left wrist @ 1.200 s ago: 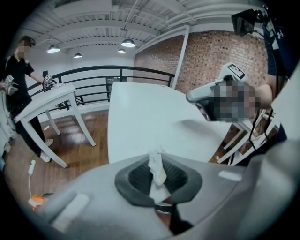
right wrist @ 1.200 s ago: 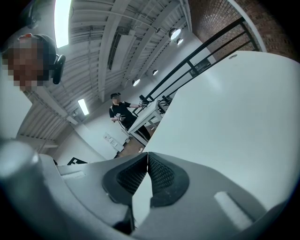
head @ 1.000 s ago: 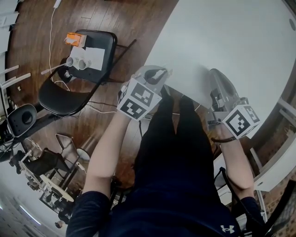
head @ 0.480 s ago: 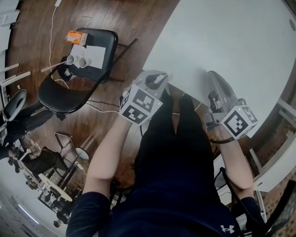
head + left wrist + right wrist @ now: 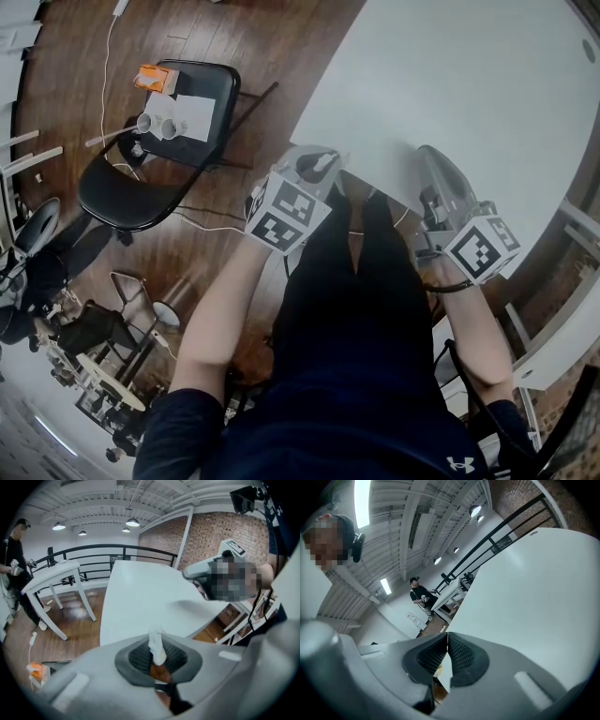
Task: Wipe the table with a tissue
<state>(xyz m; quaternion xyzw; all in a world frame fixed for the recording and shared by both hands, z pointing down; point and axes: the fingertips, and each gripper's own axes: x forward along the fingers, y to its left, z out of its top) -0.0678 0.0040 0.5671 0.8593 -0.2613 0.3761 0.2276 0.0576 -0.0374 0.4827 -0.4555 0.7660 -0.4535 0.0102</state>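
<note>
At the near edge of the white table (image 5: 450, 84), the left gripper (image 5: 316, 161) pinches a scrap of tissue (image 5: 156, 645) upright between its jaws, while the right gripper (image 5: 434, 164), jaws pressed together, holds nothing.

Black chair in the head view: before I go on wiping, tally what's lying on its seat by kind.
Orange box: 1
White paper sheet: 1
Small pale round items, cups or rolls, cannot tell which: 2
Total on the chair: 4
</note>
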